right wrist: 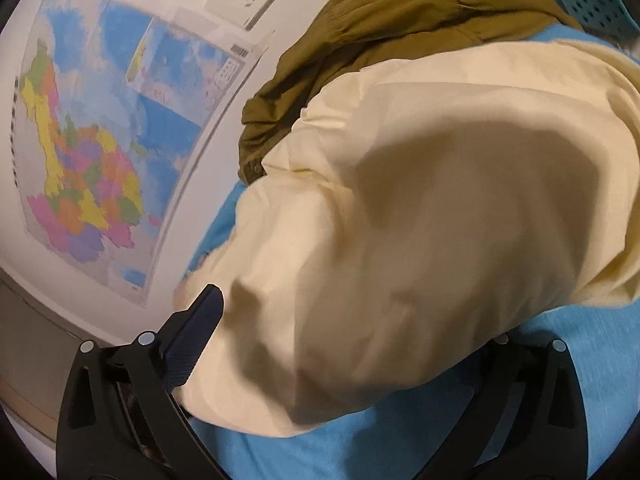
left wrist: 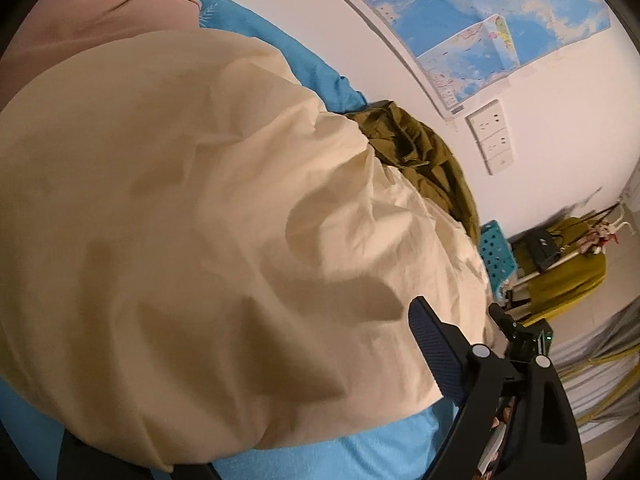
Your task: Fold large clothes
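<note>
The big cream cloth (left wrist: 192, 208) lies in a soft heap on the blue bed (left wrist: 360, 452), and part of it rests on an olive green garment (left wrist: 424, 152) next to the wall. It is bunched up, not flat, so I think the folding is only partly done. The left claw (left wrist: 256, 420) is spread wide, with one finger (left wrist: 434, 354) resting at the edge of the cloth and nothing pinched. The right claw (right wrist: 352, 334) is spread wide too; its fingers stand on both sides of the cloth edge but do not squeeze it. Both claws point down at the heap, maybe to get ready for a new grab. Only the left view shows a pinkish brown cloth (left wrist: 80, 20) at the far end, a chair with a bag (left wrist: 560, 264) and the floor. The right view shows the colourful part of the wall map (right wrist: 88, 160) much better.
</note>
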